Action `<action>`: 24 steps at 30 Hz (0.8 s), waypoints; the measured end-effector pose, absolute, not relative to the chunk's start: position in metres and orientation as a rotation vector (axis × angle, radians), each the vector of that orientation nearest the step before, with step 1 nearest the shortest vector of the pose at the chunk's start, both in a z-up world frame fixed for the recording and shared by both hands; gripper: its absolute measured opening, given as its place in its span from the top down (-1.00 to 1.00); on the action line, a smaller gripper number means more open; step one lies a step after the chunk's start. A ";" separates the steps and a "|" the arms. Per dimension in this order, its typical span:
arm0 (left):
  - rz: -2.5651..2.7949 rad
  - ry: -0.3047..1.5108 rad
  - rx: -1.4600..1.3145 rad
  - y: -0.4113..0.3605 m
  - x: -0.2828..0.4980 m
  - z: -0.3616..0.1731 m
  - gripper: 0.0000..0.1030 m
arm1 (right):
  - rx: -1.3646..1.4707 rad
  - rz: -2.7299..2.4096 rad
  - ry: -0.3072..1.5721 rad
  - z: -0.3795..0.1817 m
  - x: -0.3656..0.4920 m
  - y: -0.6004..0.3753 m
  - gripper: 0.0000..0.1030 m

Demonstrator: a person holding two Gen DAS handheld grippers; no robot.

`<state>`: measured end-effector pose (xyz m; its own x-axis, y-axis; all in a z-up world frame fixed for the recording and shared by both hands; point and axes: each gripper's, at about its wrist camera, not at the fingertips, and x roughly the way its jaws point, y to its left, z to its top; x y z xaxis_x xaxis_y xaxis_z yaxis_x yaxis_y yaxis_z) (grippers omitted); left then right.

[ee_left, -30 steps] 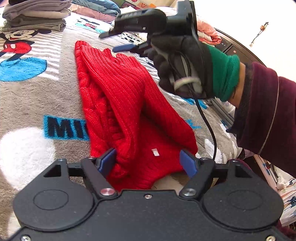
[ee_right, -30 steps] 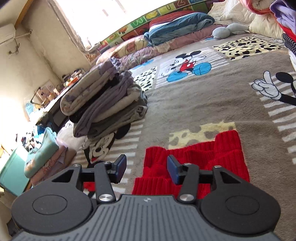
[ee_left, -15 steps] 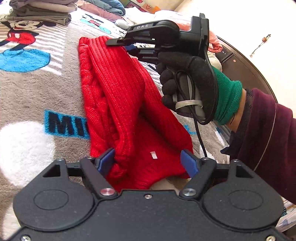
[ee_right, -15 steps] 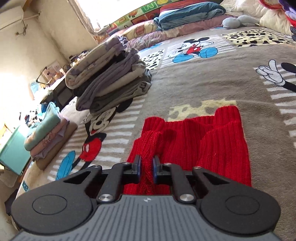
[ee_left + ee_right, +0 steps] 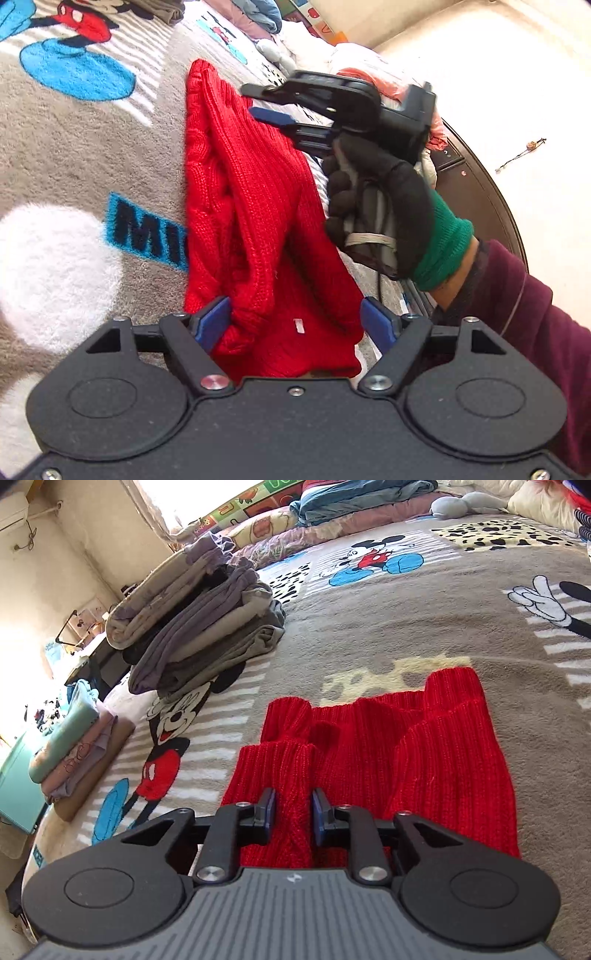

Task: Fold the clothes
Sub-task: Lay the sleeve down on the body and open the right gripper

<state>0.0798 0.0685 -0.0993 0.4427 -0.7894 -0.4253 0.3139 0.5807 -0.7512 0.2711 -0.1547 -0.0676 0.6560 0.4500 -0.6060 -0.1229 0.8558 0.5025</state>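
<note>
The right gripper [image 5: 293,808] pinches a ridge of the red sweater [image 5: 391,753], which lies partly folded on the cartoon blanket [image 5: 388,627]. The left gripper [image 5: 295,325] gapes wide over its near end. Folded stacks [image 5: 199,620] wait nearby; this fold looks unfinished.

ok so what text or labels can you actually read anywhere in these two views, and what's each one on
"MIC": black letters on a blue patch of the Mickey Mouse blanket, cut off by the red sweater.
White tag on the sweater: too small to read.
Raised lettering on top of the right gripper, in the left wrist view: blurred, unreadable.
Small logo mark on the gripper body, in the right wrist view: a symbol, no words.
Colourful border panels by the window: too blurred to read.
</note>
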 end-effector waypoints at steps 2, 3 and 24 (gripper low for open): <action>-0.725 0.823 -0.629 0.070 0.075 -0.095 -0.49 | 0.471 0.352 0.747 -0.054 0.261 -0.164 0.33; -0.711 0.803 -0.622 0.072 0.072 -0.093 -0.49 | 0.489 0.363 0.717 -0.047 0.254 -0.171 0.32; -0.599 0.567 -0.129 -0.001 0.067 -0.085 -0.50 | 0.570 0.325 0.563 -0.117 0.009 -0.265 0.08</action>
<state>0.0670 -0.0010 -0.0855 0.6791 -0.5664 -0.4669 0.4972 0.8229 -0.2752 0.0091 -0.2647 -0.1172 0.8016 0.4368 -0.4082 -0.1352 0.7975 0.5879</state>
